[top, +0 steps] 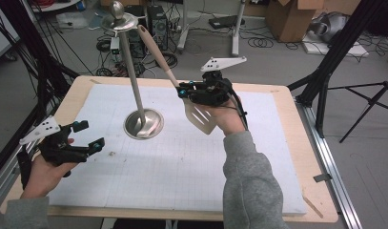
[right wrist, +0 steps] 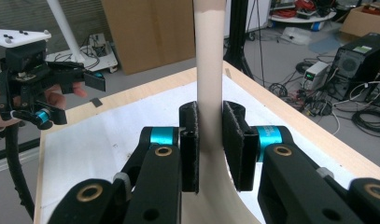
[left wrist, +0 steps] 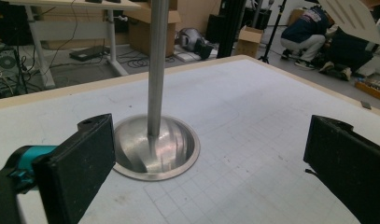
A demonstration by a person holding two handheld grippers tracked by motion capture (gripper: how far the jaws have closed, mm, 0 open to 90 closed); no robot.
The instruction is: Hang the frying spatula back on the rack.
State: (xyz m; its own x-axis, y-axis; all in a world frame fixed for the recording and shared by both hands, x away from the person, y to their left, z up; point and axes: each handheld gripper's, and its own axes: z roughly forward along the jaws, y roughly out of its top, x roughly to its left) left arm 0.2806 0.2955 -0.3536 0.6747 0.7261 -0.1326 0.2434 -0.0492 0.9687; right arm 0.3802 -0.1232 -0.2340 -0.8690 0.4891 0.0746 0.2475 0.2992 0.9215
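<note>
A beige slotted spatula (top: 201,117) is held above the white mat, its blade near my right hand and its long handle (right wrist: 209,70) slanting up and left toward the top of a metal stand. My right gripper (top: 181,88) is shut on that handle; in the right gripper view both pads (right wrist: 190,140) press its sides. The stand has a round steel base (top: 144,124) on the mat and a thin pole (left wrist: 157,70) rising to a disc with a knob (top: 119,20). My left gripper (top: 90,134) rests at the mat's left edge, jaws wide open and empty, facing the base (left wrist: 155,147).
The white gridded mat (top: 182,167) covers a wooden table (top: 315,191). Black tripod legs (top: 325,81) stand by the right edge and dark poles by the left. Cables, boxes and computer cases lie on the floor beyond. People crouch in the background (left wrist: 309,32).
</note>
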